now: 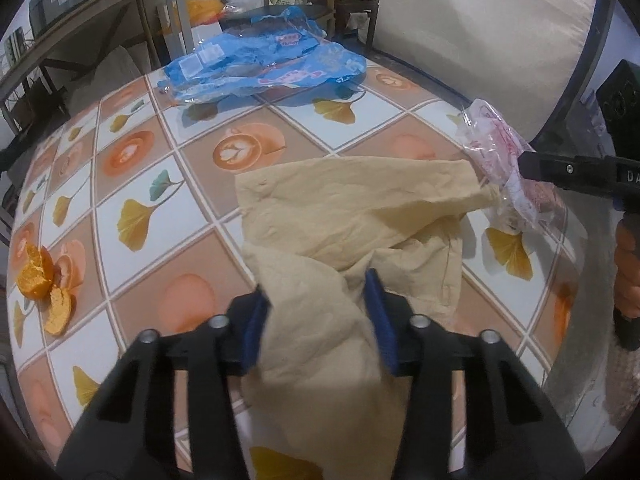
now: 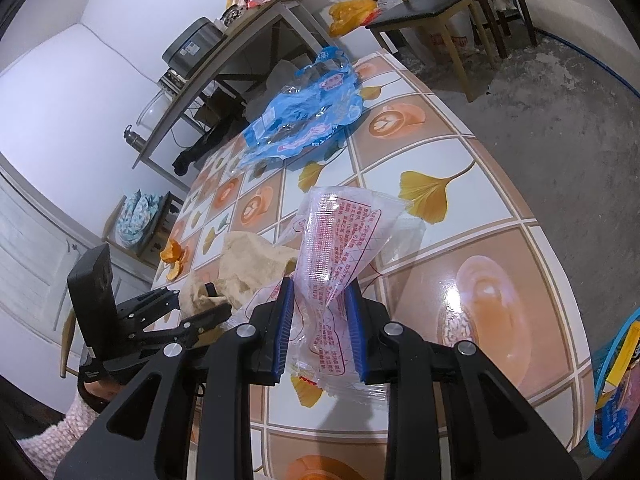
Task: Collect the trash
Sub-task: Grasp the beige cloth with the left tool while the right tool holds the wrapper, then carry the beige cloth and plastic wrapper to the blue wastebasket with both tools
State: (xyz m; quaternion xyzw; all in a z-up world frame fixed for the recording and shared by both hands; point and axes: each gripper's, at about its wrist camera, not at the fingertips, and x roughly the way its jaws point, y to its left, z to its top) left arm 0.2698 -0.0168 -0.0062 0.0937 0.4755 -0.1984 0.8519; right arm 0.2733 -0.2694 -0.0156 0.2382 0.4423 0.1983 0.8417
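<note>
The table [image 1: 132, 184], tiled in a cup-and-leaf print, carries all the litter I am here to clear. Largest piece: the blue bag [image 1: 264, 64], flattened at the far edge, well apart from both my claws and untouched. I judge it is left for later because it lies farthest from me.

Next, the tan paper [image 1: 348, 216], crumpled and sprawled across the middle of the table. My left claw [image 1: 320, 312] straddles its near fold, angled down onto it. The blue pads [image 1: 378, 312] sit at either side of the bunched paper and appear to press it. I judge this a pinch taken at a raised ridge, since a flat sheet gives the pads nothing to bite.

Next, the clear wrapper [image 2: 340, 248] with red print. My right claw [image 2: 320, 320] is closed on its lower part, jaws narrow, and the upper part stands free above the table near the right edge. It is held up, I judge, so the hand can carry it off without dragging across the paper.

Smallest: orange peel [image 1: 40, 280], several pieces at the left edge, apart from everything else and not yet collected.

A blue-rimmed bin [image 2: 616, 384] shows beside the table on the right, the likely destination.
</note>
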